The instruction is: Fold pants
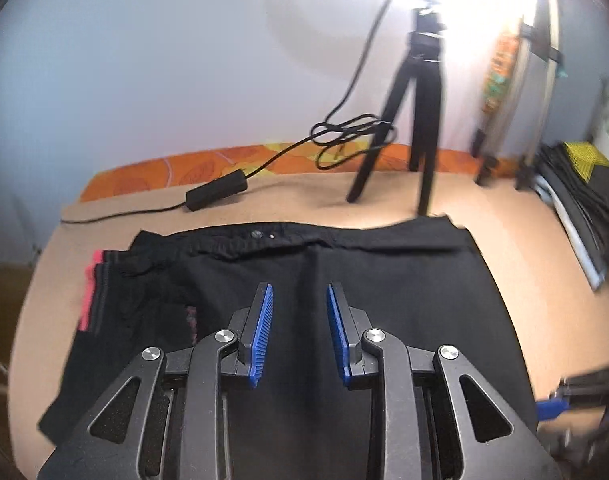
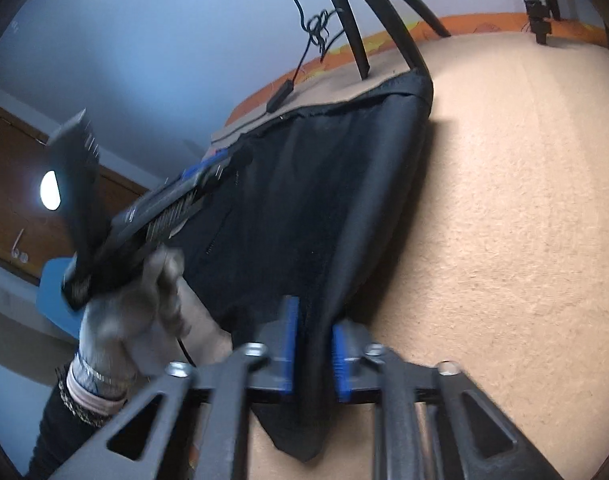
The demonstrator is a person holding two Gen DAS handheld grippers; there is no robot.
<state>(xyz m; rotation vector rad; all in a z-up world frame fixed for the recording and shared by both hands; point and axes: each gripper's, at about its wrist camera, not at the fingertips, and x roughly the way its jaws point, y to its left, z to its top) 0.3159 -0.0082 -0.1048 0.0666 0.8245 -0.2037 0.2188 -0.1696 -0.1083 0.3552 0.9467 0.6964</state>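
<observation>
Black pants [image 1: 344,272] lie flat on the tan table, waistband at the far side, a pink-striped part [image 1: 89,292] at the left. My left gripper [image 1: 298,300] hovers over the middle of the pants, jaws open and empty. In the right wrist view the pants [image 2: 304,208] run away from me. My right gripper [image 2: 313,324] has its blue pads [image 2: 290,344] on either side of a raised edge of the pants fabric, gripping it. The left gripper [image 2: 152,216] shows there too, held by a gloved hand [image 2: 132,320]. The right gripper [image 1: 576,396] shows at the left wrist view's right edge.
A black tripod [image 1: 416,120] stands at the table's far side with a cable and black power box [image 1: 216,190]. A stack of folded dark clothes [image 1: 584,200] lies at the far right. An orange patterned strip [image 1: 264,160] runs along the far edge by the wall.
</observation>
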